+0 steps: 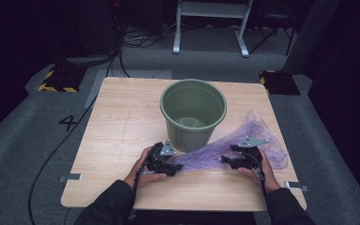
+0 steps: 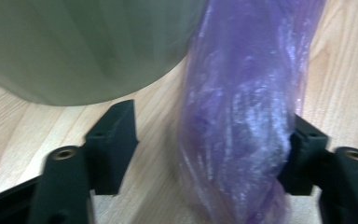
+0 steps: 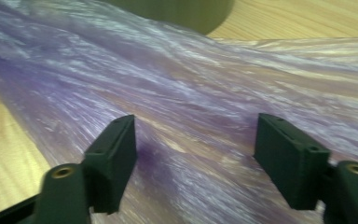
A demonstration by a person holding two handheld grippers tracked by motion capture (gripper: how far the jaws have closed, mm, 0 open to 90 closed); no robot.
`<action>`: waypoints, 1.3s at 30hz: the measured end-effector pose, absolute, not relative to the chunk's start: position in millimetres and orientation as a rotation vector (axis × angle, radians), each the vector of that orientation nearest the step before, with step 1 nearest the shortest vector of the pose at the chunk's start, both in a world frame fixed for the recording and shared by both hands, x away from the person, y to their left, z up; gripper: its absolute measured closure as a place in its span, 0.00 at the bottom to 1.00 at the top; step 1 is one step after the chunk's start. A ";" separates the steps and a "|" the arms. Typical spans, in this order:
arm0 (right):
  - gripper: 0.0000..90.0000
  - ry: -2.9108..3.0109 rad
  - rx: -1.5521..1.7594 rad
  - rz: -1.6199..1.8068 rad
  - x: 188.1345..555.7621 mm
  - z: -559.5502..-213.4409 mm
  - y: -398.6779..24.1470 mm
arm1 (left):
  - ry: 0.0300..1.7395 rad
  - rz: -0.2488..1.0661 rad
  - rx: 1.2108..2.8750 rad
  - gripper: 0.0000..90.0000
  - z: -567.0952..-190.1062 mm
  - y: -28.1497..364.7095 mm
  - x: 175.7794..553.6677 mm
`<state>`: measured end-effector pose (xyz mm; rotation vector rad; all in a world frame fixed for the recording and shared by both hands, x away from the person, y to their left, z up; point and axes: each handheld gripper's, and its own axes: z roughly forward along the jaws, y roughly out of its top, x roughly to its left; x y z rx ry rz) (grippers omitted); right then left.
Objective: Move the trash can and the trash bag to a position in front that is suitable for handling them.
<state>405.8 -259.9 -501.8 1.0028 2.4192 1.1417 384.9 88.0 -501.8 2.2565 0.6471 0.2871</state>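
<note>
A: Start big. What's on the desk (image 1: 122, 122)?

B: A green bucket (image 1: 193, 115), upright and set toward the far side. A thin purple bag (image 1: 234, 145) lies flat in front of it and to its right, one end gathered into a twist near the bucket's foot, the other fanned out toward the right edge.

A: And the grippers?

B: The left gripper (image 1: 163, 161) sits at the twisted end. In the left gripper view its jaws stand wide, with the bunched bag (image 2: 242, 121) against the right-hand jaw and a clear gap to the other; nothing is pinched. The right gripper (image 1: 242, 158) is over the flat part of the bag (image 3: 205, 93), jaws also wide, the film spread beneath and between them.

A: So which step is this?

B: I'd say taking hold of the bag, likely to line the bucket.

A: What does the next move need?

B: Both grippers closing on film. The left must centre on the twist; the right needs to catch a fold, since flat film may slip.
</note>
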 end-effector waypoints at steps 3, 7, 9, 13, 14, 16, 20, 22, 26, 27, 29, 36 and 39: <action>0.40 2.416 1.008 1.135 405.9 -502.0 -260.4 | 0.651 0.294 2.253 0.21 -500.9 89.1 384.1; 0.55 2.388 1.006 1.121 404.7 -501.9 -261.7 | 0.667 0.320 2.224 0.18 -492.0 96.4 380.6; 0.63 2.374 1.017 1.120 404.3 -501.8 -262.7 | 0.663 0.326 2.203 0.18 -485.3 103.8 377.3; 0.78 2.366 1.002 1.113 402.9 -501.7 -262.9 | 0.695 0.367 2.148 0.18 -473.8 128.0 371.0; 0.81 2.365 1.003 1.111 402.7 -501.6 -262.8 | 0.707 0.366 2.143 0.18 -472.7 133.1 370.3; 0.86 2.357 1.009 1.108 402.6 -501.7 -263.4 | 0.733 0.374 2.140 0.18 -472.1 142.7 369.9; 0.94 2.349 1.019 1.105 402.9 -501.6 -266.0 | 0.795 0.385 2.148 0.17 -476.9 159.5 369.8; 0.95 2.344 1.029 1.101 402.7 -501.6 -267.2 | 0.829 0.368 2.147 0.17 -480.2 165.8 369.3; 0.98 2.334 1.039 1.094 402.5 -501.5 -270.0 | 0.844 0.377 2.172 0.17 -484.0 173.9 364.7; 0.98 2.332 1.041 1.095 402.6 -501.6 -271.2 | 0.839 0.380 2.181 0.17 -484.5 175.7 364.1; 0.99 2.332 1.046 1.099 402.6 -501.5 -272.5 | 0.843 0.382 2.182 0.17 -485.1 177.1 363.7; 1.00 2.310 1.056 1.109 404.1 -501.1 -281.0 | 0.893 0.364 2.175 0.17 -489.4 185.5 367.3; 1.00 2.298 1.050 1.118 404.5 -499.7 -282.6 | 0.912 0.376 2.211 0.17 -493.5 185.4 369.8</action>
